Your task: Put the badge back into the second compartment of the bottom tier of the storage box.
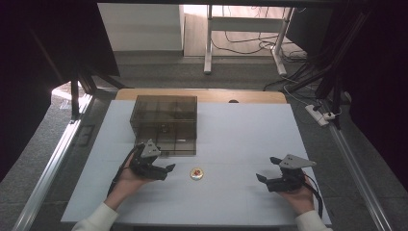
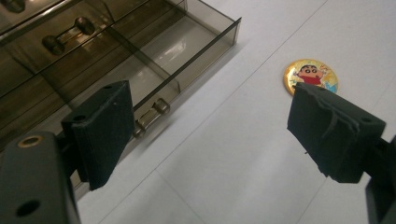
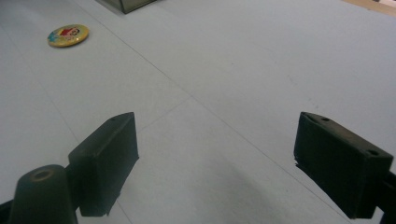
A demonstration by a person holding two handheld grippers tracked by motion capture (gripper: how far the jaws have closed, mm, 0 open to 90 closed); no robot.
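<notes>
While my left claw (image 1: 169, 168) hangs with its jaws spread wide and nothing between them, the round cartoon badge (image 1: 196, 173) lies flat on the desk (image 1: 250, 130) just to its right, near the front edge and close in front of the smoked plastic drawer box (image 1: 164, 123). My right claw (image 1: 260, 177) is also released and empty, well off to the right over bare desk, with the badge far from it in the right gripper view (image 3: 68, 35).

My main worry is the badge itself: it is thin, glossy and lies flush on a smooth surface (a poor combination for blunt pads). If I come down too steeply the pads (image 2: 103, 130) may close above its rim and simply skate over it, or nudge it sideways across the desk. A shallow approach risks one jaw pressing into the desk before the other touches anything.

The open bottom drawer (image 2: 154, 70) stands pulled out right beside my left claw, its small handle (image 2: 150, 115) just past the left jaw in the left gripper view. A careless swing toward the badge could clip that front wall, pushing the drawer in or shifting the whole light box.

I judge a loose pinch would probably drop the badge short of the drawer.
</notes>
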